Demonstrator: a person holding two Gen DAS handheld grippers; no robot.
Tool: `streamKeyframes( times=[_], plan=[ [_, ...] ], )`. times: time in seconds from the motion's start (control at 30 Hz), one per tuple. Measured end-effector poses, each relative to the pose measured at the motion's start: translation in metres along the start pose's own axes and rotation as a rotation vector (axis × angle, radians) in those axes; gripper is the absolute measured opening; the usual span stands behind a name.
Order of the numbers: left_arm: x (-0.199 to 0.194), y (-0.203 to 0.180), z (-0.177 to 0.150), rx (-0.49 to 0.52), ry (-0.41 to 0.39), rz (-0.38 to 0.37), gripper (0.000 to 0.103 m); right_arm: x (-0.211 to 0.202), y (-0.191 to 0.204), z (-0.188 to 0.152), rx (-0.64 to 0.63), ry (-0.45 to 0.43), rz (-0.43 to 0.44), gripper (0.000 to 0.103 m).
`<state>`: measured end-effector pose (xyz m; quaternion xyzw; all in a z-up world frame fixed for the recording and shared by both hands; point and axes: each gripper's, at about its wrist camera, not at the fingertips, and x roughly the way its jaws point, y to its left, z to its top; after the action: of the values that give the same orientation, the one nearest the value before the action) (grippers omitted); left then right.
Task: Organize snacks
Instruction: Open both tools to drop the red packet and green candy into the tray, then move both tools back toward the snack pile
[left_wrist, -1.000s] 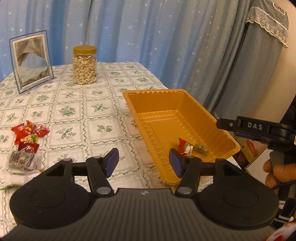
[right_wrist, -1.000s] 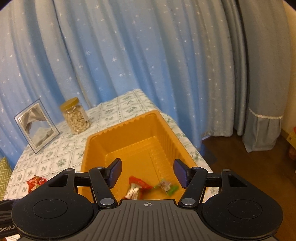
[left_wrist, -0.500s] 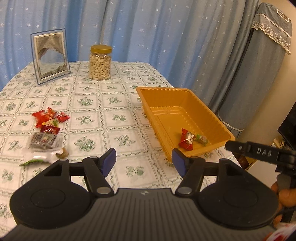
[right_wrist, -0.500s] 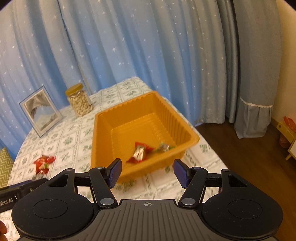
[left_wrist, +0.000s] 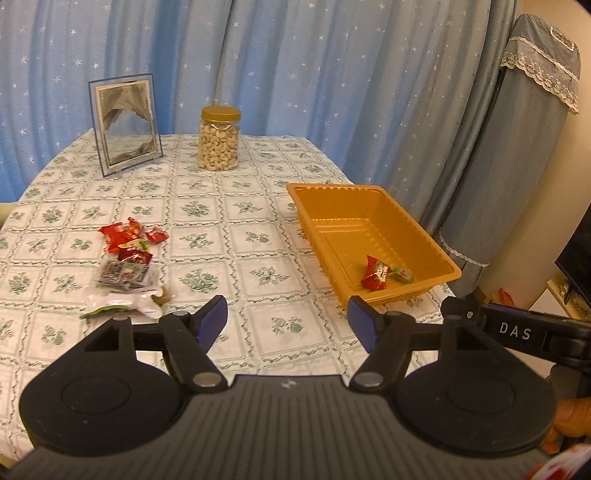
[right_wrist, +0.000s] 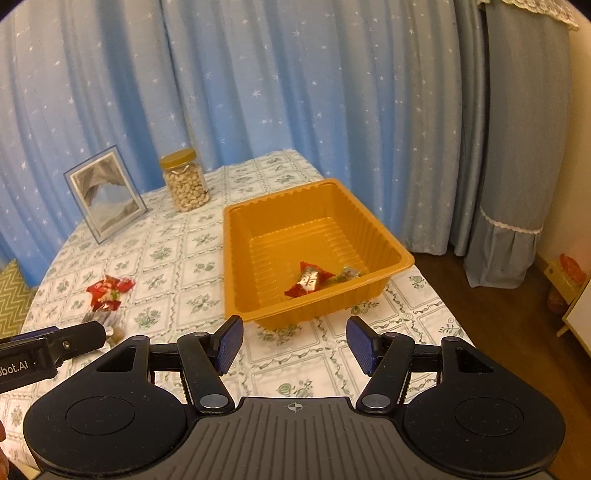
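Left claw (left_wrist: 287, 321): empty, jaws apart and just widened, held over the tabletop (left_wrist: 229, 258) short of the tray.
Right claw (right_wrist: 294, 341): empty, jaws apart, held just before the tray.
Tray (right_wrist: 384, 236): orange; a red candy (right_wrist: 309, 281) and a green candy (right_wrist: 347, 274) are seen inside, near its front wall.
Snack pile (left_wrist: 127, 254): left of the tray, well apart.
Nut jar (left_wrist: 218, 138): beyond the tray, to its left.

Two sweets (left_wrist: 386, 275) in tray (left_wrist: 334, 192), snack pile (left_wrist: 127, 258) left
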<state>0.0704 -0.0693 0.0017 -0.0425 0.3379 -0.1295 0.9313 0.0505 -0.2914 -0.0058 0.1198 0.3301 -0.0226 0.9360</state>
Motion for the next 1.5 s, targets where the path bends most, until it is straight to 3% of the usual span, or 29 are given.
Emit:
streamKeyframes(
  times=[0.53,1.17,1.33,1.5],
  plan=[
    [-0.032,0.037,-0.007,-0.032,-0.028,0.07,0.074,-0.01,0.04,-0.005,-0.067,-0.005,0.059,0.062],
    [-0.032,0.097,-0.017,-0.087,-0.021,0.186,0.077,0.016,0.085,-0.013,-0.137,0.025,0.153,0.062],
    [-0.025,0.116,-0.017,-0.072,-0.01,0.212,0.077,0.03,0.097,-0.017,-0.152,0.039,0.175,0.062],
    [-0.01,0.129,-0.017,0.009,0.019,0.2,0.077,0.049,0.106,-0.02,-0.173,0.058,0.195,0.062]
  ],
)
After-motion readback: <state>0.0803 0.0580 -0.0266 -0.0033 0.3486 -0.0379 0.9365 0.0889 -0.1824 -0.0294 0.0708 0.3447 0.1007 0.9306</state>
